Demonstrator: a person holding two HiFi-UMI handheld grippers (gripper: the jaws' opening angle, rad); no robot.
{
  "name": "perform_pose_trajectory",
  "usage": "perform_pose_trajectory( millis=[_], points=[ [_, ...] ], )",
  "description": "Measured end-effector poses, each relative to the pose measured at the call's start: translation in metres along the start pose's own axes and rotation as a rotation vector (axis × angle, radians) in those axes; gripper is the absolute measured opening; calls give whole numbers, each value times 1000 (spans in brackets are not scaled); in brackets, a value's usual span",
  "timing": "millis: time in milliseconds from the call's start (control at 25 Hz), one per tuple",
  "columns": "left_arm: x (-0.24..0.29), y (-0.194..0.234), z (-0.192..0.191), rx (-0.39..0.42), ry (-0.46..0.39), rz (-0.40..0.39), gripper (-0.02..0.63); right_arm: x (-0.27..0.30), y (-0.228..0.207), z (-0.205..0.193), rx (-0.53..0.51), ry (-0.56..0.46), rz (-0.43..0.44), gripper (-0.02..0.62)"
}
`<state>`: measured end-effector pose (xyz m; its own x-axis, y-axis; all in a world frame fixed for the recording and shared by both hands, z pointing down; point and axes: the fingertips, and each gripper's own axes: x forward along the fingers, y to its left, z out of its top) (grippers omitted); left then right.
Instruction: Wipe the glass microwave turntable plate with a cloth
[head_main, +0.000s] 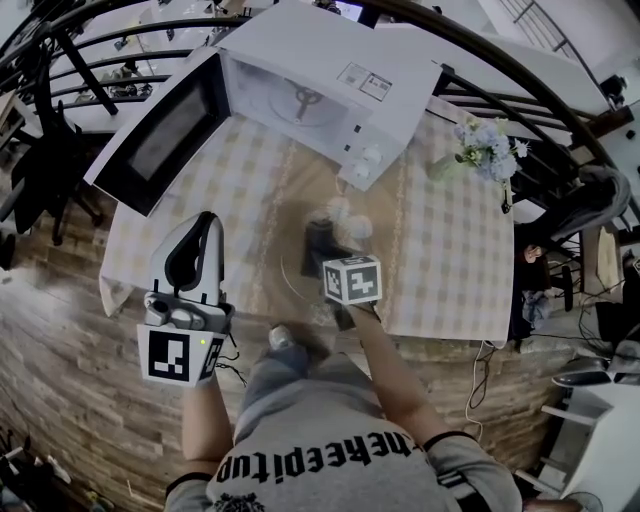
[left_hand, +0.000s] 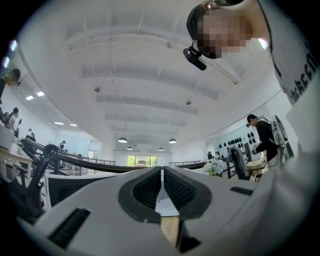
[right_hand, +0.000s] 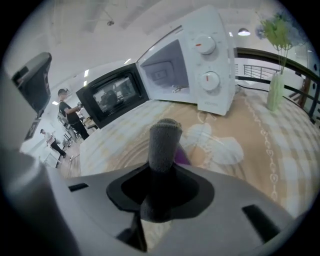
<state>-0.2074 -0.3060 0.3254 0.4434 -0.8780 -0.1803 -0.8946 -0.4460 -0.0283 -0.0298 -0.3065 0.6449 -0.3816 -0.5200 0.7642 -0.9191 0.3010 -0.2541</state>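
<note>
R gripper (right_hand: 162, 167) jaws clamp grey cloth (right_hand: 165, 142) on glass plate (head_main: 297, 283), in front of microwave (head_main: 300, 90). L gripper (left_hand: 161, 187), front-left of microwave: jaws together, empty. Microwave labels illegible.

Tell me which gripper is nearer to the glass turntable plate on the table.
Right. The right gripper holds a dark cloth over the plate; the left gripper is off to its left, shut and empty, pointing upward.

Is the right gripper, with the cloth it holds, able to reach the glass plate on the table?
Likely yes. The right gripper, shut on the grey cloth, hangs close over the glass plate, and nothing stands between them.
</note>
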Motion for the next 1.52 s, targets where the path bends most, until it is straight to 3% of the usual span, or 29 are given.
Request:
perform_pose_trajectory(
  millis=[560,800,1240,1400,1520],
  points=[
    [-1,-8,7,-3,-17,-15,18,-40,-104,-9,130,-42,-187,114],
    [-4,-8,4,0,-6,-4,18,-41,-97,-7,104,-24,-212,114],
    [-10,-12,0,6,11,6,18,-15,94,-29,-137,33,178,120],
    [-13,-10,0,9,14,22,18,-3,109,-45,-221,63,200,117],
    [-14,-10,2,11,12,24,18,-4,103,-45,-200,61,208,115]
  ],
)
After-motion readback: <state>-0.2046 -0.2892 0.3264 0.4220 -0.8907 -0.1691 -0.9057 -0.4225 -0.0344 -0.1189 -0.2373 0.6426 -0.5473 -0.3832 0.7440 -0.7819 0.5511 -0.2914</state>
